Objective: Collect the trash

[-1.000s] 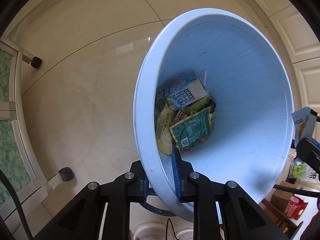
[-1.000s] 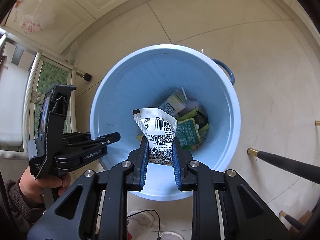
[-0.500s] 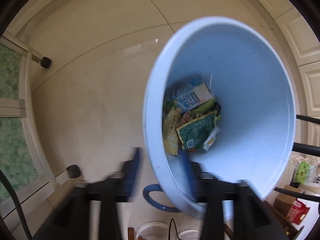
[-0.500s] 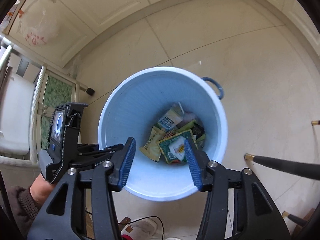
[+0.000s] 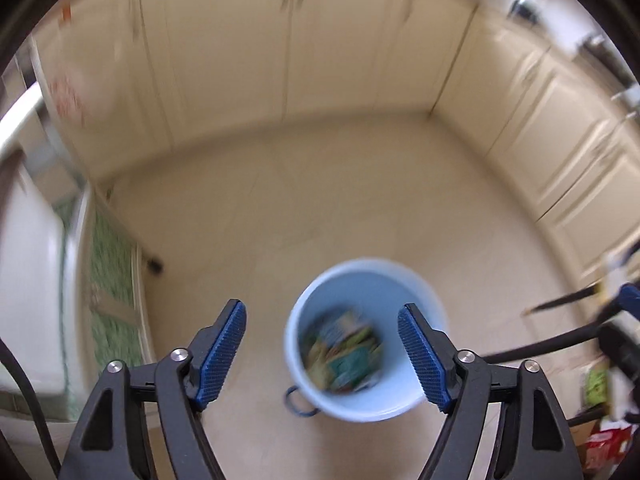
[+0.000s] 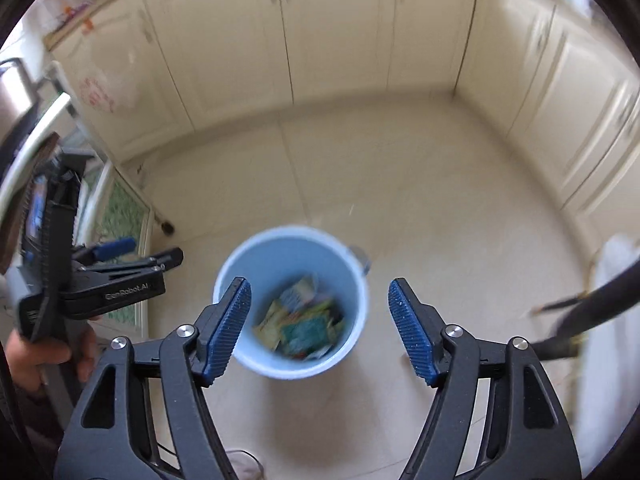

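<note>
Both hand-held grippers, left [image 5: 321, 354] & right [image 6: 320, 330], now lifted off bin [image 6: 356, 280]; jaws opening wide, empty. Packet dropped in w/ trash [image 6: 300, 320].

I am looking down at a light blue bucket [image 6: 256, 264] that is standing upright on the floor. A dark blue handle [image 5: 298, 400] is sticking out from the bucket's side. Inside the bucket, at the bottom, a pile of trash [image 6: 304, 320] is lying: yellow, green and white wrappers all mixed together. They are looking too blurry for me to tell apart.
</note>
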